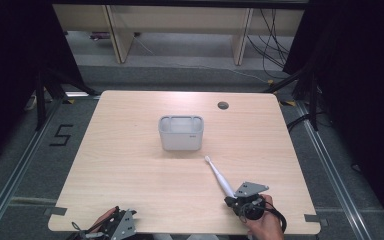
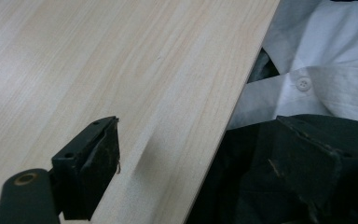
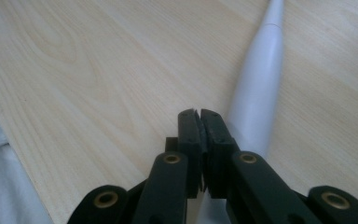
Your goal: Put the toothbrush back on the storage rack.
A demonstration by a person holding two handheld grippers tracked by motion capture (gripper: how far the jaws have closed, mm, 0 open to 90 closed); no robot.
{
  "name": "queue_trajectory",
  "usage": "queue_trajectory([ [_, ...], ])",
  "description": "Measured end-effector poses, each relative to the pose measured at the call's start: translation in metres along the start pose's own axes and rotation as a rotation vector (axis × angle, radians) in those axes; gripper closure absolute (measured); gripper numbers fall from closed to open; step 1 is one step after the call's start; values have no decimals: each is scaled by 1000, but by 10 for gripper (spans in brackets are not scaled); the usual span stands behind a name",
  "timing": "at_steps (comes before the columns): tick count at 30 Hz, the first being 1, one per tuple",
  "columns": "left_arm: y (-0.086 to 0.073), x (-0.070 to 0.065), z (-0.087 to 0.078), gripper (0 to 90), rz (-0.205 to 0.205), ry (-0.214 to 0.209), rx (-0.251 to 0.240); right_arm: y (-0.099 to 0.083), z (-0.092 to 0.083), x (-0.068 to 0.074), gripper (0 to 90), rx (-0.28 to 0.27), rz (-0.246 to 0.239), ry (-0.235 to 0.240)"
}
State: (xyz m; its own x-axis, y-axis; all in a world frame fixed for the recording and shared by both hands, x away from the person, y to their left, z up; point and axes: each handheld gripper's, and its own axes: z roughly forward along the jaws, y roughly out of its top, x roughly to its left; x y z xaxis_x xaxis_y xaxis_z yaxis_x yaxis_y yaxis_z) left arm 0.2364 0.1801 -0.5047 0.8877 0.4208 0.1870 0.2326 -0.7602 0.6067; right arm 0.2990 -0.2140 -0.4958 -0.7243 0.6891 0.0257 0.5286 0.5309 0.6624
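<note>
A white electric toothbrush lies flat on the wooden table, its brush head pointing toward a grey plastic caddy at mid-table. My right gripper sits at the handle end of the toothbrush, near the front edge. In the right gripper view its jaws are pressed together with nothing between them, and the toothbrush handle runs just beside them on the right and passes under the gripper. My left gripper rests at the front left edge, jaws wide apart over the table's edge.
A round cable hole sits in the table's far right part. The person's white shirt shows past the table edge in the left gripper view. Grey floor and rails surround the table.
</note>
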Motion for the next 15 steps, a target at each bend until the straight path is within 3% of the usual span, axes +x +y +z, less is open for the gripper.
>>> queue_trajectory([
  [2,0,0,0,153,-1,0,1,0,-1,-2,873,8,-15,4],
  [4,0,0,0,153,1,-1,-1,-1,0,-1,872,-7,-3,-11],
  [10,0,0,0,153,-1,-1,-2,-2,-2,-4,872,16,8,-4],
  [15,0,0,-1,153,0,-1,0,-3,-3,-8,870,31,-15,-5],
])
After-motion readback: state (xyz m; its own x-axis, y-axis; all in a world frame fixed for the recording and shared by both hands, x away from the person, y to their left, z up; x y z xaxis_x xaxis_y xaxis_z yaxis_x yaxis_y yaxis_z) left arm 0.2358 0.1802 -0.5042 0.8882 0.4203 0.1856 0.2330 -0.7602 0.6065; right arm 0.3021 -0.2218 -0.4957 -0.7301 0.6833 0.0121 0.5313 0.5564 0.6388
